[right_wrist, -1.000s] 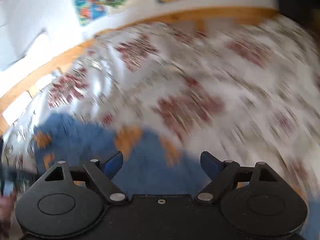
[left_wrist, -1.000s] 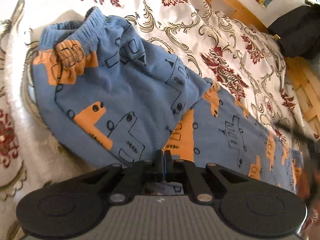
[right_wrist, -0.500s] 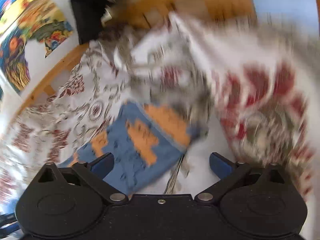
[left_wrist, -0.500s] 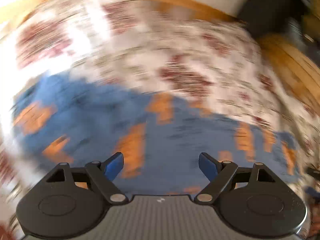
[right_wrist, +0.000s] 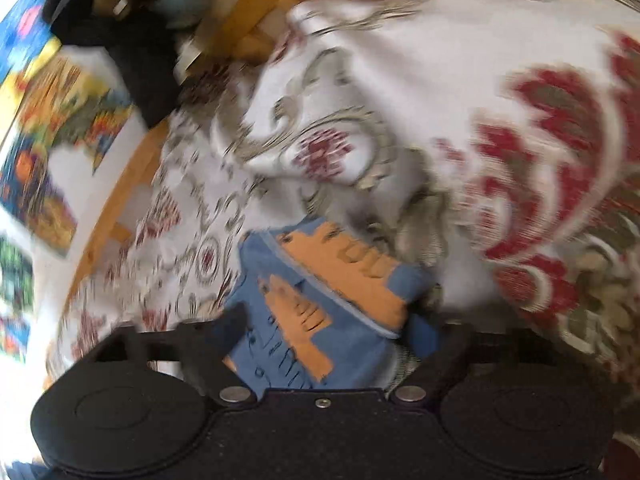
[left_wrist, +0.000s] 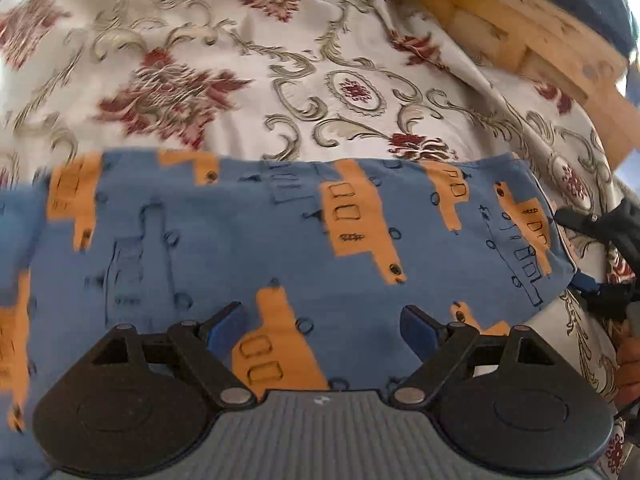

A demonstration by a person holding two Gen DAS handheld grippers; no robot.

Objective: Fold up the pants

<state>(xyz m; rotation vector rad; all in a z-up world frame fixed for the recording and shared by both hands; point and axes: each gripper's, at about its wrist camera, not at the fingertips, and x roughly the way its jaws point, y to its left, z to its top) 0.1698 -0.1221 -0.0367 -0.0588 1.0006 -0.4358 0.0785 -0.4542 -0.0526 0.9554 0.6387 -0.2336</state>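
Hovering low over the pants, your left claw is spread wide and empty. Your right claw is spread wide too, straddling the hem at the pants' right end. The pants lie flat on the bed's floral bedspread, with its wooden frame beyond.

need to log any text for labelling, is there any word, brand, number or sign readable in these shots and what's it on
No readable text in either view.
Blue cotton pants with orange vehicle prints: drawings only, no lettering.
White floral bedspread with red and olive scrolls: pattern only.
Small pale mark on the grey ribbed body behind the left gripper: too small to read.
Colourful pictures on the white wall: blurred; any lettering cannot be made out.
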